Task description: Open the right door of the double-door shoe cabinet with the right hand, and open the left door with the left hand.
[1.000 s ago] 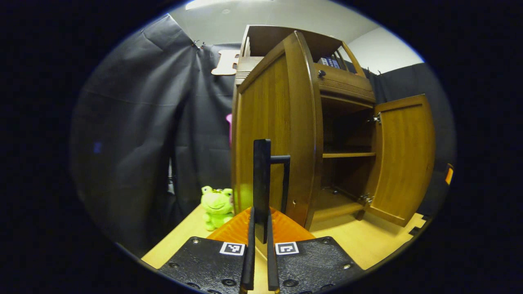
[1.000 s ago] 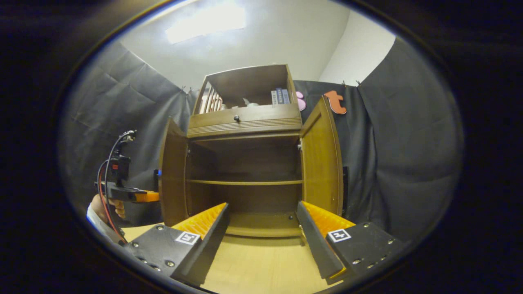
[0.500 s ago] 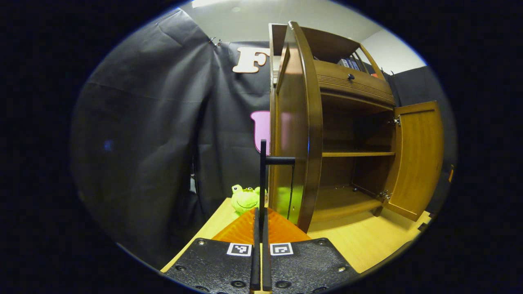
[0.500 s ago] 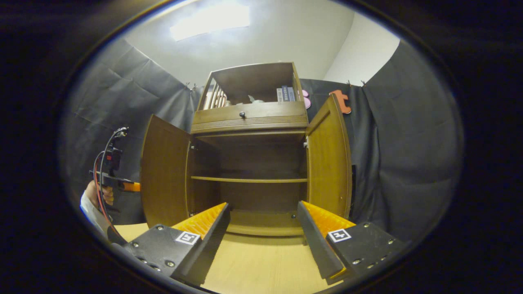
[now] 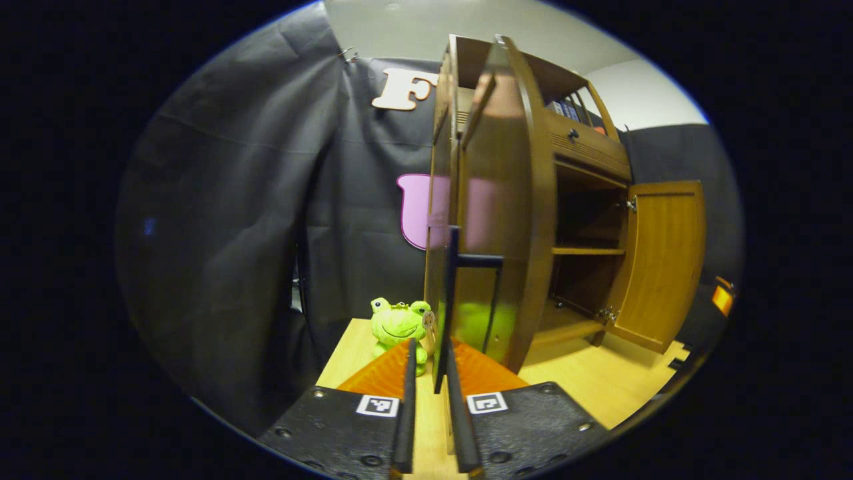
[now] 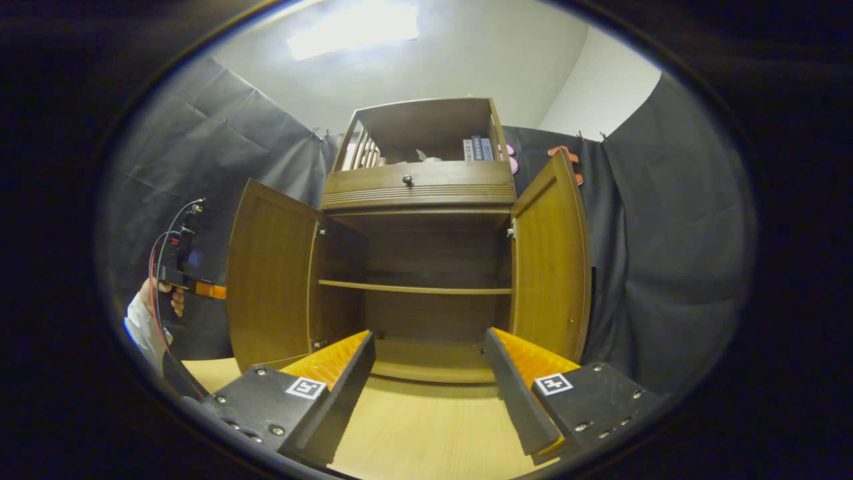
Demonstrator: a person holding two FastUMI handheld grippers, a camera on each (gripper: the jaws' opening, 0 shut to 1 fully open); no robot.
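Pale wooden tabletop (image 6: 426, 440) carries the shoe cabinet (image 6: 420, 193), both doors swung wide. My left gripper (image 5: 430, 373) has its fingers nearly together around the left door's (image 5: 500, 200) dark bar handle (image 5: 453, 293); whether both press it I cannot tell. My right gripper (image 6: 430, 373) hangs spread apart before the open shelves, near the right door (image 6: 550, 267). Beside the cabinet sits a green frog plush (image 5: 398, 323).

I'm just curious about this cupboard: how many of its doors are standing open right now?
2. The left door is swung out to the left, near the hand-held left gripper. The right door is swung out on the right. The drawer above them looks closed.
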